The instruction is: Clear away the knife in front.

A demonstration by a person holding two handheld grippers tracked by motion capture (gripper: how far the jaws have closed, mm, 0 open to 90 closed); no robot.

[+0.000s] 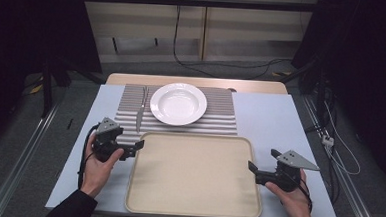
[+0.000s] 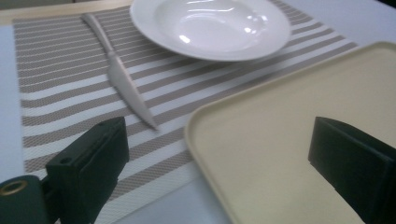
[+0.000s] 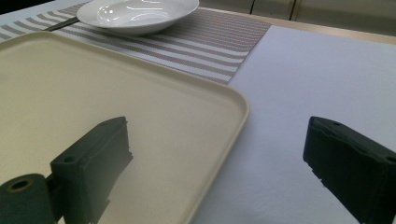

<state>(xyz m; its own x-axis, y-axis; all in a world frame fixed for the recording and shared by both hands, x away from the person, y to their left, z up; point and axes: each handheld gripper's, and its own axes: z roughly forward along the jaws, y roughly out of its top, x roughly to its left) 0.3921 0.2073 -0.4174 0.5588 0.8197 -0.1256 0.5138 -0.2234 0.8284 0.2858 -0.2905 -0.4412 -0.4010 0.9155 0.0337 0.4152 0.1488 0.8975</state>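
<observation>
A shallow white plate (image 1: 178, 103) (image 2: 210, 28) (image 3: 135, 11) rests on a striped placemat (image 1: 220, 115) (image 2: 60, 60) (image 3: 210, 42). To the left of the plate a silver knife (image 1: 140, 113) (image 2: 123, 81) lies on the mat, tip toward me. In front of the mat lies a bare beige tray (image 1: 192, 173) (image 2: 289, 107) (image 3: 93, 84). My left gripper (image 1: 133, 148) (image 2: 219, 154) is open and straddles the tray's far left corner, one jaw over the mat and one over the tray. At the tray's right rim my right gripper (image 1: 263, 161) (image 3: 217, 158) is open too, straddling it. Neither holds anything.
A pale cloth (image 1: 265, 117) (image 3: 317, 84) covers the table, with bare room right of the tray and mat. The wooden table edge (image 1: 197, 82) shows behind the mat. Cables (image 1: 329, 140) run over the floor to the right and behind the table.
</observation>
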